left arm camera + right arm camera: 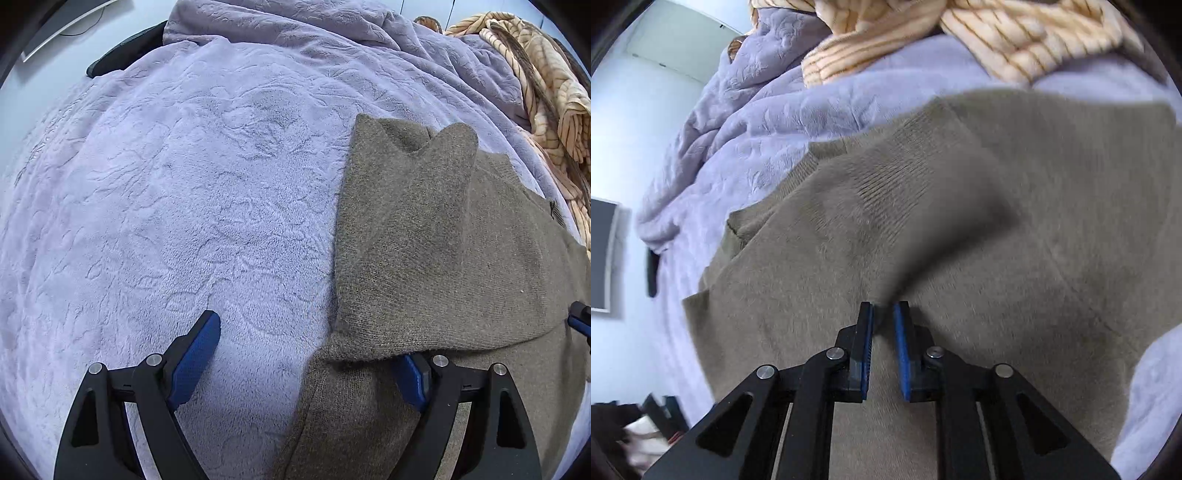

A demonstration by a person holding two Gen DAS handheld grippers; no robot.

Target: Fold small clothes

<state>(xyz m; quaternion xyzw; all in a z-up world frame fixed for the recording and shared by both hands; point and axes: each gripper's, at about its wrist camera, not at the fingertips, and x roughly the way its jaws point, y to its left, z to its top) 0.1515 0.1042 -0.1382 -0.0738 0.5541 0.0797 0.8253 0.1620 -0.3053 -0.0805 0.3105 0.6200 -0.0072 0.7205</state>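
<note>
A brown knit sweater (424, 240) lies on a lilac plush blanket (184, 203), with one sleeve folded over its body. My left gripper (306, 343) is open at the sweater's left edge; its right fingertip is hidden under the folded sleeve. In the right wrist view the sweater (960, 221) fills the middle, blurred by motion. My right gripper (883, 306) is nearly shut and pinches a raised fold of the sweater's fabric between its blue pads (901, 332). Its tip also shows in the left wrist view (580, 319) at the right edge.
A cream and brown striped blanket (535, 85) is bunched at the far right of the bed; it also shows in the right wrist view (960, 33). The lilac blanket (738, 129) is rumpled at the back. A dark screen (602, 254) hangs on the left wall.
</note>
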